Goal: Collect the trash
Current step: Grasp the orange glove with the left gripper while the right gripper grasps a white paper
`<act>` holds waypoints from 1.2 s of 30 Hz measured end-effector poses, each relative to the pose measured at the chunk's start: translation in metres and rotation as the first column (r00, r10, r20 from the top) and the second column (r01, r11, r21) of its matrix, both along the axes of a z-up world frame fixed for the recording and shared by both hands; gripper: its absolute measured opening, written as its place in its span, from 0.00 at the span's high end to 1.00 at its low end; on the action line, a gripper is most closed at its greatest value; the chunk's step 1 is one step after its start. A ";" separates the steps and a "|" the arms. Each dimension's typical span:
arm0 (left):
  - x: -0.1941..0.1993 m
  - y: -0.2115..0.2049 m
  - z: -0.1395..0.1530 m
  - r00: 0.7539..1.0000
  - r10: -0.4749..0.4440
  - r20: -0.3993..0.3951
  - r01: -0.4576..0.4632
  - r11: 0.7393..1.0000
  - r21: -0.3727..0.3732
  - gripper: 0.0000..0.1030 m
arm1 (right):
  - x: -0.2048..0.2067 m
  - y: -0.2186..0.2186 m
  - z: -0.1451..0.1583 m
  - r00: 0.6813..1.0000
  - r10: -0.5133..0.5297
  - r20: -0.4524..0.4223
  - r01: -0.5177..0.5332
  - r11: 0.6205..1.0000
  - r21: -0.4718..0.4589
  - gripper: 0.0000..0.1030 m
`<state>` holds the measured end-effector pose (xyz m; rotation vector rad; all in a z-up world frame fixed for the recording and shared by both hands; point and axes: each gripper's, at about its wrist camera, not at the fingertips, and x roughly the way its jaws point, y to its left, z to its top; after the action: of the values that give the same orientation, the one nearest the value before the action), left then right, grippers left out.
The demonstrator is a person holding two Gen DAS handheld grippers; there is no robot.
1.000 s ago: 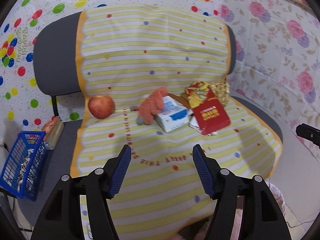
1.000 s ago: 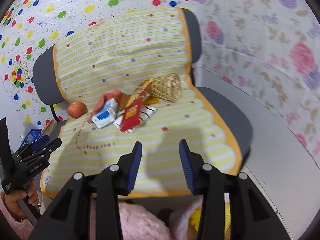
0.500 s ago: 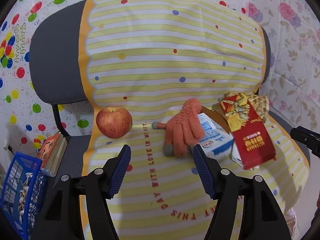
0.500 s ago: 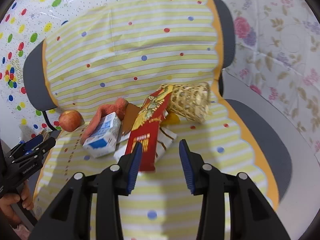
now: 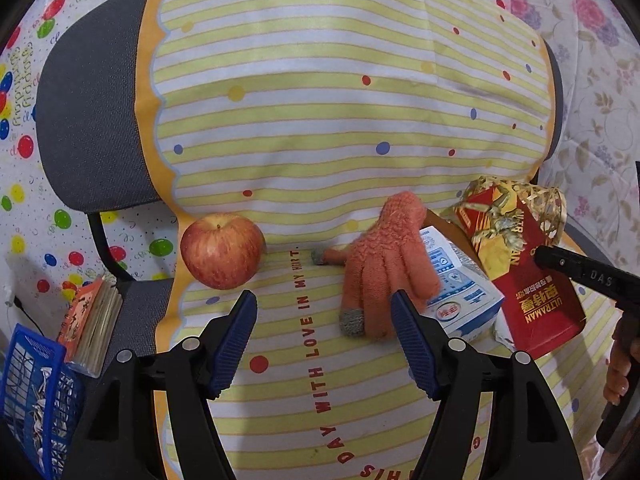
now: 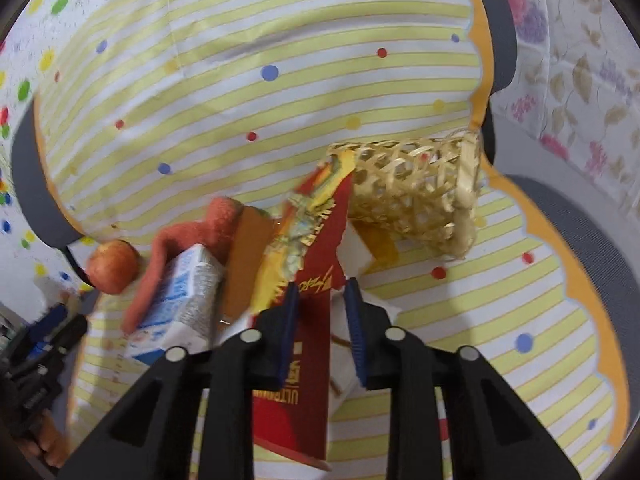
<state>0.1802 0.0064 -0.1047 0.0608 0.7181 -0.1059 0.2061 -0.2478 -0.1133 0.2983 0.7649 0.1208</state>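
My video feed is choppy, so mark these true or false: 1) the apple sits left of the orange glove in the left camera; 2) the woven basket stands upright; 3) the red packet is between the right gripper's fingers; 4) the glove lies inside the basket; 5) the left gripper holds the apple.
1) True: the apple sits left of the orange glove.
2) False: the woven basket lies on its side.
3) True: the red packet is between the closing fingers of the right gripper.
4) False: the glove lies draped over the blue-and-white carton.
5) False: the left gripper is empty, its jaws opening.
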 end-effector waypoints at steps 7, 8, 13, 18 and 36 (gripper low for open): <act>0.005 -0.014 0.010 0.999 -0.042 0.014 0.042 0.999 0.012 0.32 | -0.038 0.021 0.052 0.982 0.124 0.145 -0.111 0.990 -0.091 0.98; 0.008 -0.019 0.010 0.999 -0.051 0.016 0.051 0.999 0.016 0.32 | -0.042 0.023 0.056 0.982 0.112 0.152 -0.094 0.988 -0.125 0.98; 0.029 -0.039 0.004 0.997 -0.074 -0.016 0.074 0.997 0.008 0.36 | -0.060 0.023 0.063 0.980 0.089 0.180 -0.050 0.976 -0.211 0.98; 0.056 -0.053 -0.002 0.996 -0.082 -0.021 0.082 0.996 0.020 0.41 | -0.063 0.018 0.058 0.980 0.087 0.179 -0.046 0.975 -0.218 0.98; 0.084 -0.033 0.037 0.992 -0.107 0.071 0.114 0.988 -0.103 0.92 | -0.049 0.008 0.051 0.984 0.065 0.166 -0.034 0.982 -0.185 0.98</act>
<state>0.2645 -0.0264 -0.0673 0.0015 0.6428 -0.2474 0.1574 -0.2402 -0.0625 0.0940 0.6071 0.1211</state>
